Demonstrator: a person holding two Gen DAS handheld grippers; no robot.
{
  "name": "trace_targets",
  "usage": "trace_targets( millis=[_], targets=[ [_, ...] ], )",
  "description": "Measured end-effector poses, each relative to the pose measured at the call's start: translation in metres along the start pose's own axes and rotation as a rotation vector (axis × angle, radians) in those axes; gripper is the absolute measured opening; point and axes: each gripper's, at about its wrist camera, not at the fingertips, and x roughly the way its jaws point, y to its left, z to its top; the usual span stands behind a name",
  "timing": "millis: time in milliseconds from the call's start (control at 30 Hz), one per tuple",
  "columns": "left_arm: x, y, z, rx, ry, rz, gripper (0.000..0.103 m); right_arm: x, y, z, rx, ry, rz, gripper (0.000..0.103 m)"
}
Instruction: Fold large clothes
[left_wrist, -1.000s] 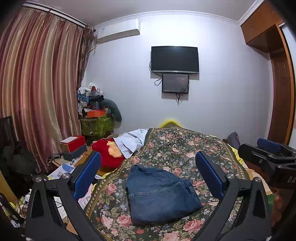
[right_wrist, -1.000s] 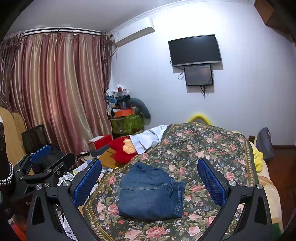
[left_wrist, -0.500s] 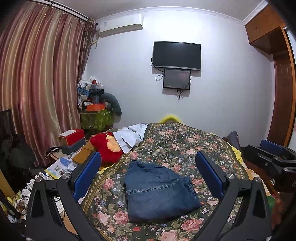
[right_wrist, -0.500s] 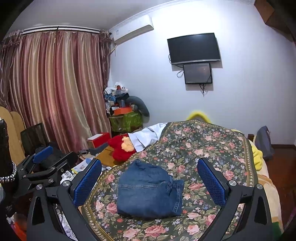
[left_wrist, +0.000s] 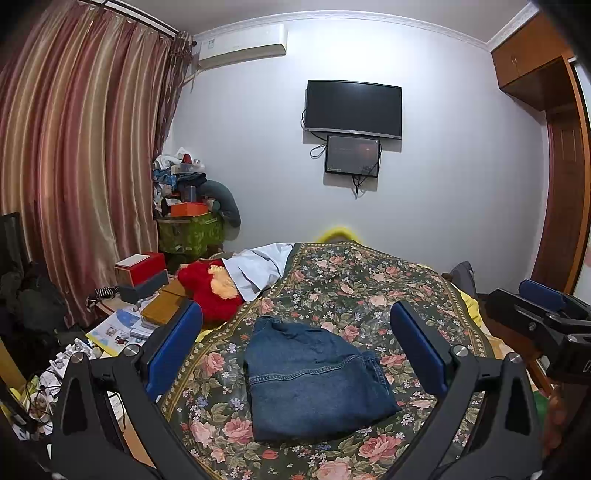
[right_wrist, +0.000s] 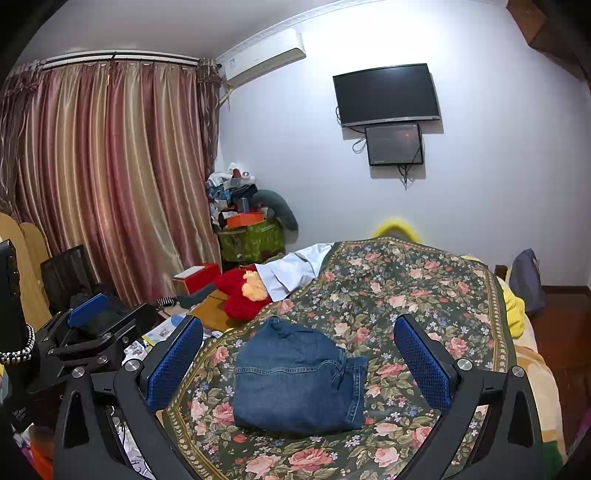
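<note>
Folded blue jeans lie in a compact stack on the floral bedspread; they also show in the right wrist view on the bedspread. My left gripper is open and empty, held above and short of the jeans. My right gripper is open and empty too, likewise above the jeans. The right gripper shows at the right edge of the left wrist view, and the left gripper at the left of the right wrist view.
A red plush toy and a pale cloth lie at the bed's far left. A cluttered side table with red boxes stands left of the bed. Curtains, a wall TV and a wooden wardrobe surround it.
Both grippers have risen and drawn back slightly, so the jeans sit a little lower in view. The jeans have not moved. Both stay open.
</note>
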Motion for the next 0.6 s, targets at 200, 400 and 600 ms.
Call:
trace_targets(
  millis=[200, 400, 600],
  targets=[
    [-0.0001, -0.0003, 0.0014, -0.01, 0.0, -0.021, 0.103, -0.0001, -0.0001, -0.0005, 0.001, 0.001, 0.0, 0.103],
    [-0.0008, -0.0001, 0.0016, -0.003, -0.003, -0.039, 0.103, 0.0003, 0.0004, -0.0004, 0.003, -0.003, -0.005, 0.103],
    [-0.0032, -0.0063, 0.0003, 0.022, -0.007, -0.051, 0.103, 0.0006, -0.0002, -0.0006, 0.01, -0.005, -0.011, 0.103]
  ],
)
